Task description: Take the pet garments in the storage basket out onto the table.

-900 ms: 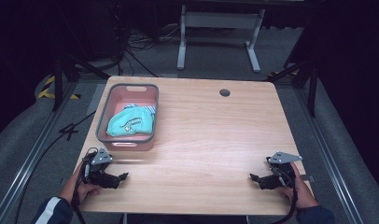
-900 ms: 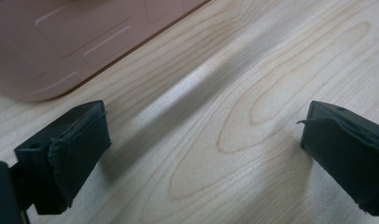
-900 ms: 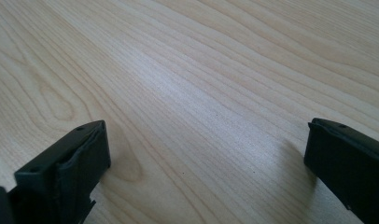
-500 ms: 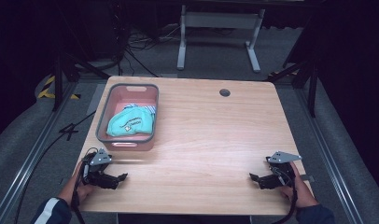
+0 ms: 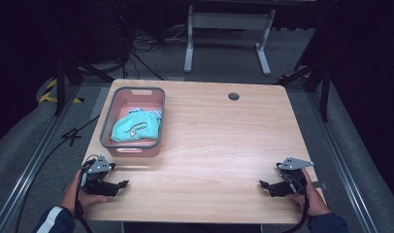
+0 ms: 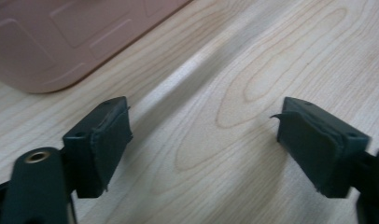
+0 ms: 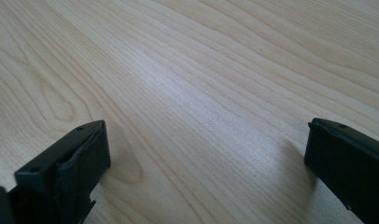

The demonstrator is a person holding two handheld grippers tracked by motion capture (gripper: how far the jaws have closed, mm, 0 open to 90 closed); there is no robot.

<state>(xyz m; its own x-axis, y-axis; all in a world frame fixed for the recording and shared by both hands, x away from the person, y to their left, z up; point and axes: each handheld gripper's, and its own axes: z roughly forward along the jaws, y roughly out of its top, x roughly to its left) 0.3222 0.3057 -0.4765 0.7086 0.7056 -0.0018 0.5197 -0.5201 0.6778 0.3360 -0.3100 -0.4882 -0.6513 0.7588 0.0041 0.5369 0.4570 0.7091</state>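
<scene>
Nothing has moved since the earlier frames: the left gripper (image 5: 121,184) and right gripper (image 5: 264,184) rest spread wide and empty near the tabletop's (image 5: 224,145) front corners. A teal cloth (image 5: 135,129) lies in the pink bin (image 5: 130,147) by the left edge, just beyond the left gripper.

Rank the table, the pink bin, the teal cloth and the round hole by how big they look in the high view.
1. Wooden table
2. Pink bin
3. Teal cloth, lying inside the bin
4. Round hole in the tabletop
</scene>
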